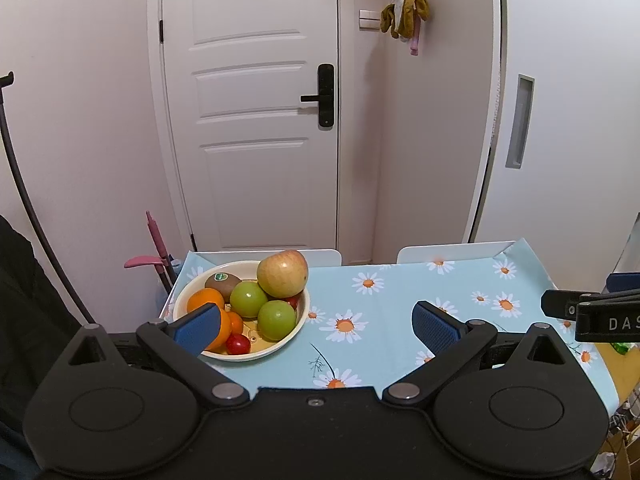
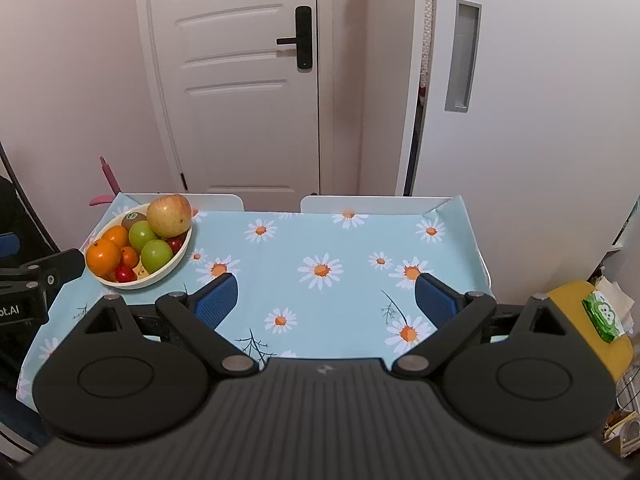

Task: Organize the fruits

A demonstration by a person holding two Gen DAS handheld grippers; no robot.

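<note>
A cream bowl point(image 1: 298, 326) at the table's far left holds a large red-yellow apple point(image 1: 283, 273), two green apples point(image 1: 277, 319), a kiwi point(image 1: 221, 283), oranges point(image 1: 205, 299) and small red tomatoes point(image 1: 238, 344). The bowl also shows in the right wrist view point(image 2: 176, 266). My left gripper point(image 1: 316, 322) is open and empty, just right of the bowl, its left finger in front of the oranges. My right gripper point(image 2: 326, 300) is open and empty above the table's middle.
The table wears a light blue daisy cloth point(image 2: 320, 240). Two white chair backs point(image 2: 372, 202) stand at its far edge before a white door point(image 2: 240, 80). A yellow stool with a green tissue pack point(image 2: 604, 314) stands at the right. A pink mop handle point(image 1: 156, 240) leans at the left.
</note>
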